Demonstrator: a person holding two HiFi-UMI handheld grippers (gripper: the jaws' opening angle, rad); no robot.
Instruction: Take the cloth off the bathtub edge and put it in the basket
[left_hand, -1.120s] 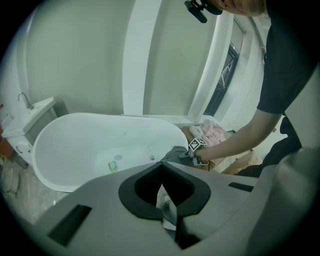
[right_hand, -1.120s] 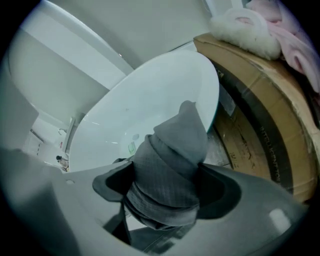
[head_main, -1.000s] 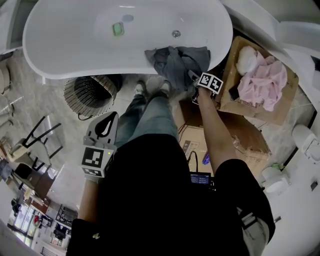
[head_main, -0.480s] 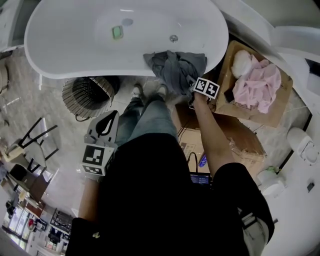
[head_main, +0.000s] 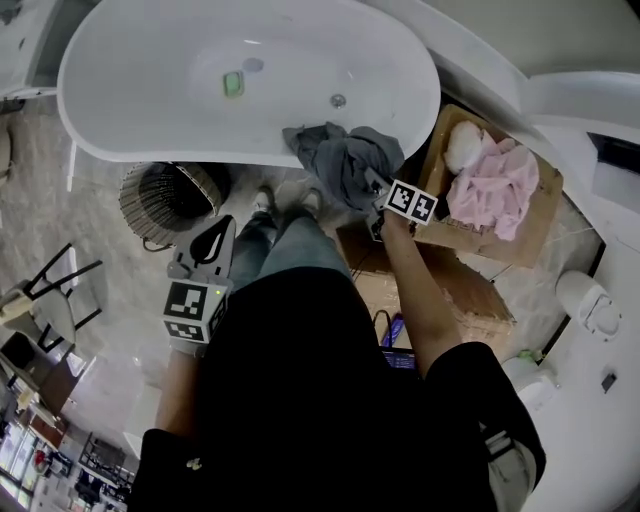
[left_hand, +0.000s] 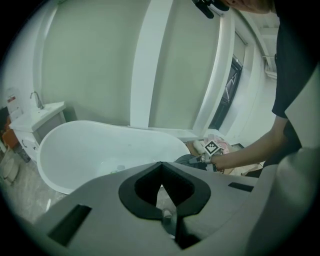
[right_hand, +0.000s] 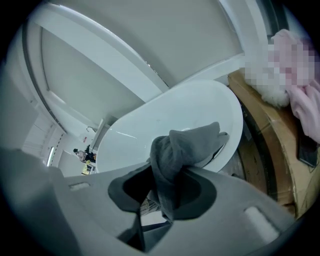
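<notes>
- Our right hand-held gripper (head_main: 376, 190) has its jaws pinched on the grey cloth (head_main: 345, 155); in the right gripper view a fold of the cloth (right_hand: 185, 145) runs down between the two pads of this hand-held gripper (right_hand: 162, 182).
- The rest of the cloth is bunched just ahead of that hand-held gripper, draped over the near rim of the white bathtub (head_main: 140, 90), partly inside the tub and partly hanging outside.
- Our left hand-held gripper (head_main: 212, 235) is held low, well to the left of the right one. Its jaws are together with nothing between them, as the left gripper view (left_hand: 161, 167) shows.
- The woven basket (head_main: 170, 195) stands on the floor beside the tub, near the left hand-held gripper, ahead of its tips and a little to their left, and well left of the cloth.
- To the right of the right hand-held gripper sits a cardboard box (head_main: 530, 225) with pink fabric (head_main: 490, 185) in it.
- A small green object (head_main: 233, 84) lies on the tub floor, beyond the cloth.
</notes>
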